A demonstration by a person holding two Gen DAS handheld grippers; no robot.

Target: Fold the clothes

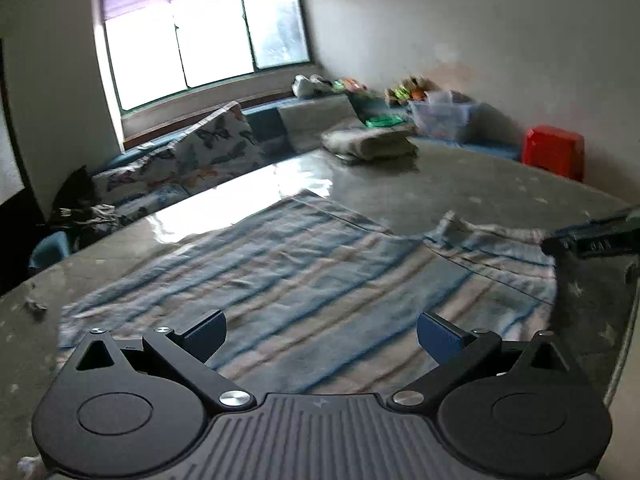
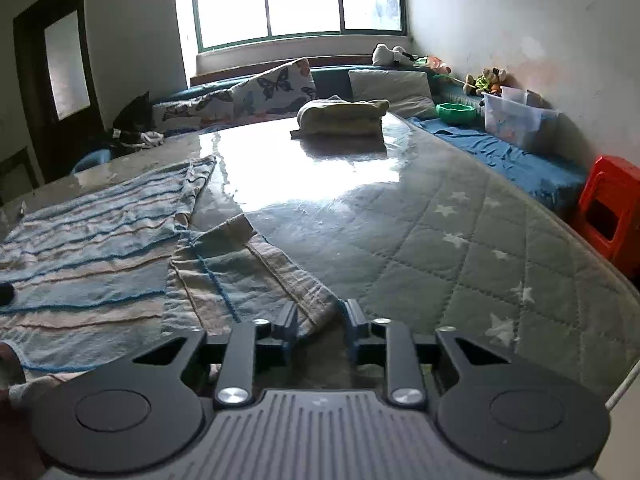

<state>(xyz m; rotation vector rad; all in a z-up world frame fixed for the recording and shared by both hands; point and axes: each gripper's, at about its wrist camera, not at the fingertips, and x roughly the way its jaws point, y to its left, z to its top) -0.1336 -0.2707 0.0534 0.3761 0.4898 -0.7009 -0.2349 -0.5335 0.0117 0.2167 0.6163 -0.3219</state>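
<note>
On the quilted table cover (image 2: pixel 460 240) lies the striped garment (image 1: pixel 280 280), spread flat; right gripper (image 2: pixel 320 320) pinches its sleeve corner (fabric between fingers), left gripper (image 1: pixel 320 332) spread wide, empty.

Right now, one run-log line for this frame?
left tool: open above striped garment | right tool: gripping its sleeve | folded pile: far side

Blue-and-pink striped garment (image 1: pixel 304 276); grey star-patterned tablecloth (image 2: pixel 460 240)
</note>
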